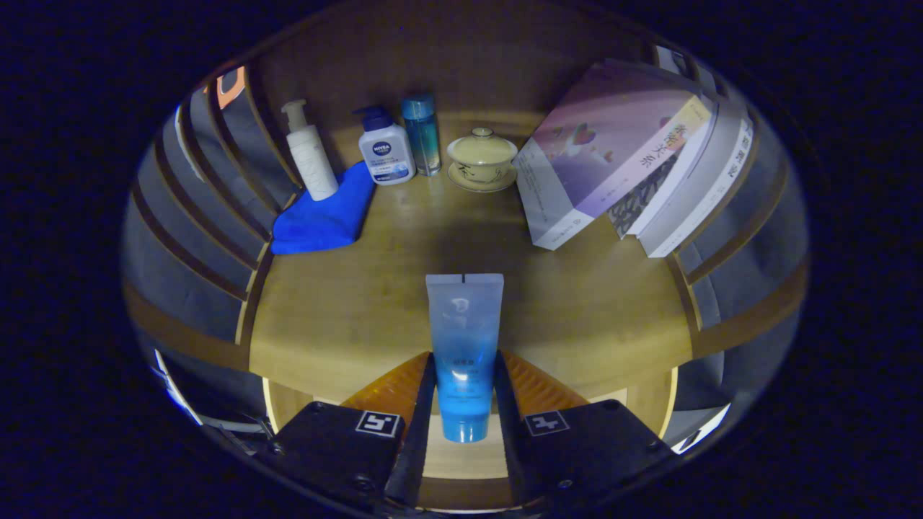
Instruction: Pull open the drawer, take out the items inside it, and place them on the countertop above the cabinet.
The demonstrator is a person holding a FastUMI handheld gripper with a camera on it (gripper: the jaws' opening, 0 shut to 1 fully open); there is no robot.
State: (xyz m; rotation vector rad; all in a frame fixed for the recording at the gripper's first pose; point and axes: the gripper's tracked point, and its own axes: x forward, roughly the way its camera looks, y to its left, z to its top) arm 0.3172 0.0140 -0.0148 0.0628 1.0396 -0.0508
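A translucent blue tube (464,346) with a blue cap stands between my two fingers, and my gripper (465,371) is shut on its lower half. The tube's flat crimped end points away from me, over the wooden countertop (346,310). I cannot tell whether the tube touches the countertop or hangs just above it. The countertop's front edge runs just beyond my fingers, and the cabinet front lies below it; the drawer is hidden.
At the back of the countertop stand a white pump bottle (310,153), a second pump bottle with a blue cap (386,151), a slim blue bottle (422,135) and a lidded cup on a saucer (482,158). A folded blue cloth (326,215) lies left. Several books (634,158) lean at right.
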